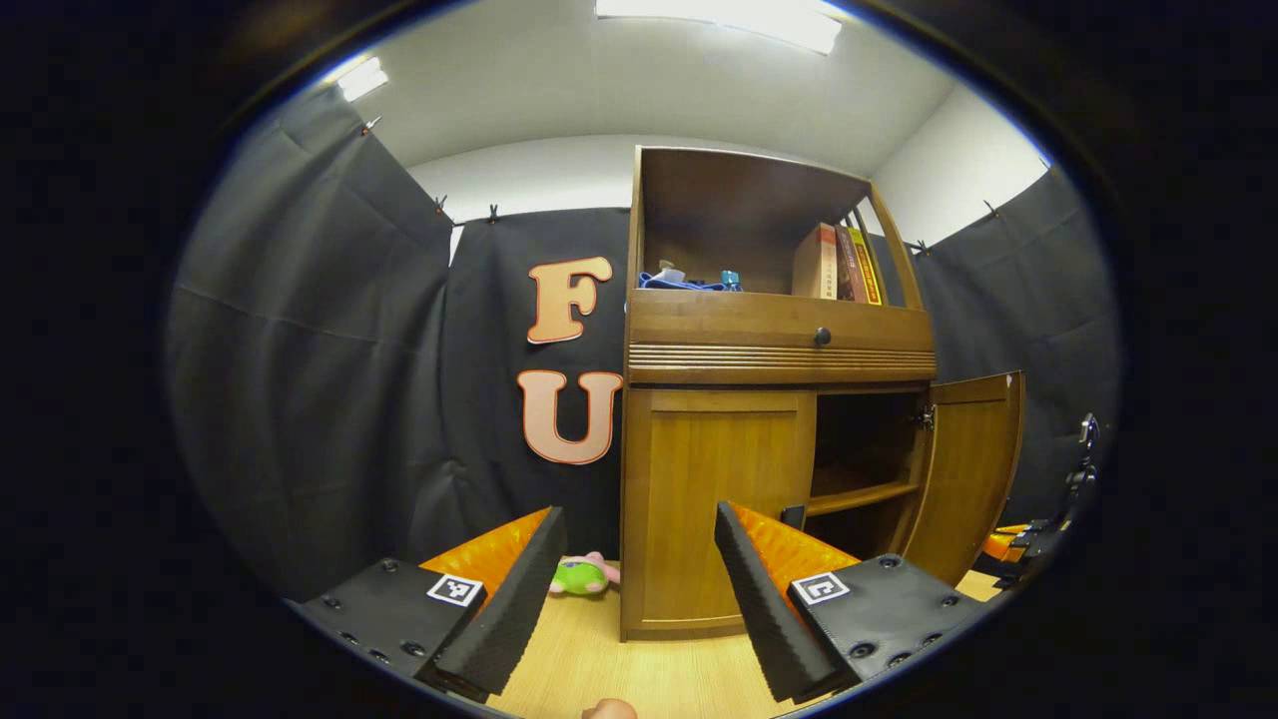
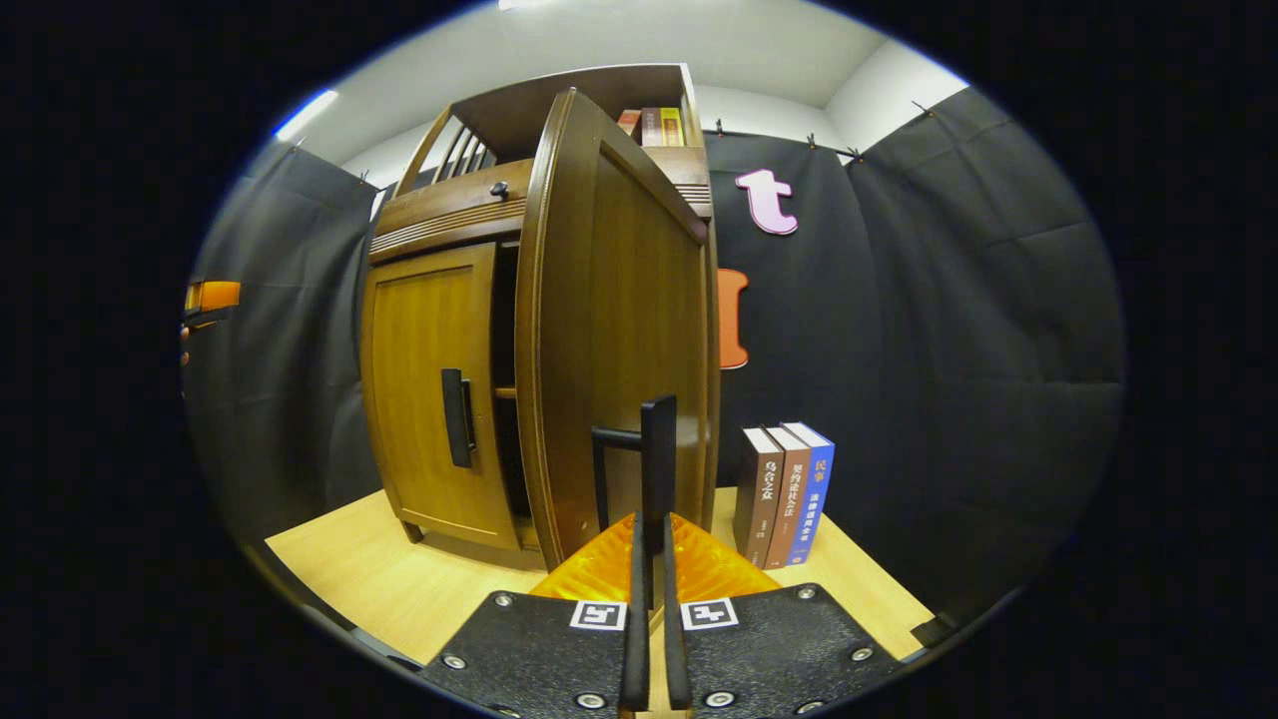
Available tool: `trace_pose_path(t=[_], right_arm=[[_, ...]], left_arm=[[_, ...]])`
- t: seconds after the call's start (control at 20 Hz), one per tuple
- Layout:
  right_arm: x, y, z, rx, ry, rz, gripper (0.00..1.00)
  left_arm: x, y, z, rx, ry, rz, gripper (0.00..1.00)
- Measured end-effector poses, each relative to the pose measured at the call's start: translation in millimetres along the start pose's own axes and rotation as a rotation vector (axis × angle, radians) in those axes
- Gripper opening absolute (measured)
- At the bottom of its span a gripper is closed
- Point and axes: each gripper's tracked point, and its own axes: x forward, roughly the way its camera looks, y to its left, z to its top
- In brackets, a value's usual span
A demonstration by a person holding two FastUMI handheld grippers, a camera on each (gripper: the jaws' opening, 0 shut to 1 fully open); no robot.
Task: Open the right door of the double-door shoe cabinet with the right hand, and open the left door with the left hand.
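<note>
Right tongs (image 2: pixel 650 589) pinch the swung-out right door's handle (image 2: pixel 654 459), left tongs (image 1: pixel 639 589) gape wide facing the closed left door (image 1: pixel 714 499); slipping off its handle (image 2: pixel 457 417) risks leaving it shut

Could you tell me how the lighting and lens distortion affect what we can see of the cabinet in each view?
Left gripper view: ceiling lights blow out; the open compartment behind the right door lies in deep shadow. Right gripper view: fisheye bows that door's edge into a curve; the handle between the right tongs stays sharp.
</note>
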Motion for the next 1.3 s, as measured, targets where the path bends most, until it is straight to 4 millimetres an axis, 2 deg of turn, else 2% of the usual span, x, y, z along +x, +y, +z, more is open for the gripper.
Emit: trace_pose_path(t=[0.1, 0.15, 0.35, 0.65, 0.9, 1.15, 1.2, 1.25, 1.3], right_arm=[[-3.9, -16.4, 1.0, -0.003, -0.004, -0.031, 0.04], [-4.9, -24.2, 0.9, -0.002, -0.002, -0.042, 0.02], [-6.8, -48.3, 1.9, 0.001, -0.001, -0.066, 0.01], [-3.6, -70.4, 3.5, 0.005, -0.005, -0.067, 0.01], [-3.6, -90.5, 3.0, 0.015, -0.01, -0.058, 0.01], [-5.9, -105.3, 1.1, 0.045, -0.03, -0.05, 0.03], [-7.2, -112.8, -1.0, 0.043, -0.027, -0.064, 0.14], [-10.4, -120.8, -3.7, 0.039, -0.023, -0.077, 0.04], [-14.4, -125.5, -5.9, 0.047, -0.021, -0.076, 0.04]], left_arm=[[2.5, -9.8, -3.0, 0.006, 0.009, -0.012, 0.98], [3.3, -14.6, -3.4, 0.005, 0.01, -0.018, 0.98], [6.8, -30.4, -5.5, -0.014, 0.003, -0.035, 0.98], [18.1, -52.6, -18.2, -0.004, 0.029, -0.039, 0.97], [41.3, -74.6, -32.1, -0.027, 0.04, -0.049, 0.99], [70.0, -88.5, -44.8, -0.023, 0.031, -0.026, 0.95], [75.9, -92.6, -48.7, -0.024, 0.031, -0.025, 0.95], [82.0, -97.8, -51.5, -0.027, 0.031, -0.027, 0.95], [88.7, -103.9, -56.3, -0.029, 0.032, -0.032, 0.95]])
